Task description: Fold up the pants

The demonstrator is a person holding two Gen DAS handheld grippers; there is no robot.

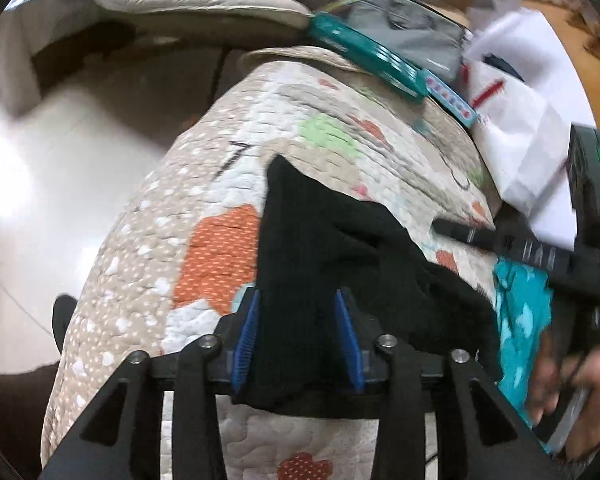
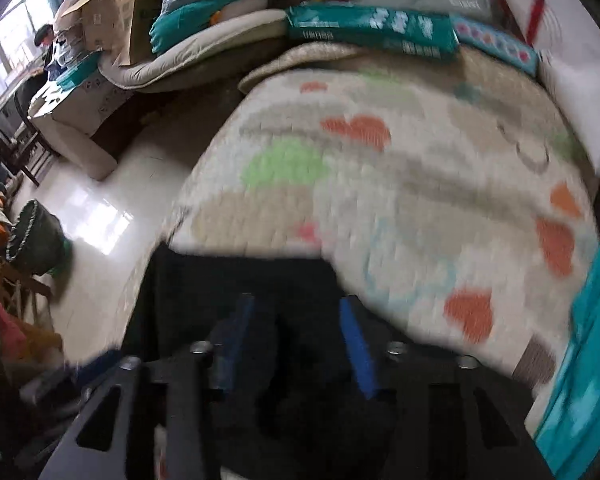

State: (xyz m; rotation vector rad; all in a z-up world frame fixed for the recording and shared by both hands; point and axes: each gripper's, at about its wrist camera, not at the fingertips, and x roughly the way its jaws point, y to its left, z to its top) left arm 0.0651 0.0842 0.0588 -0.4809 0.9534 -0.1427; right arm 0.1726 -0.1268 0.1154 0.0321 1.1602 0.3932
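Note:
The black pants [image 1: 332,240] lie bunched on a patterned quilt [image 1: 228,128] spread over a bed. My left gripper [image 1: 298,316] hovers over their near end, open. Black cloth lies in the gap between its blue pads [image 1: 247,332], and the pads do not press on it. In the left wrist view a black finger [image 1: 464,234] of my right gripper reaches in from the right, with a hand [image 1: 580,384] behind it. In the blurred right wrist view my right gripper [image 2: 296,312] is open above the pants [image 2: 236,276], whose straight edge lies across the quilt [image 2: 380,184].
A teal patterned cloth [image 1: 520,320] lies right of the pants. Teal packs [image 1: 368,52], a grey pouch [image 1: 412,36] and white bags [image 1: 520,128] crowd the far end of the quilt. Shiny floor [image 2: 112,216] lies to the left, with a dark basket [image 2: 36,236] and a cushioned bench [image 2: 204,60].

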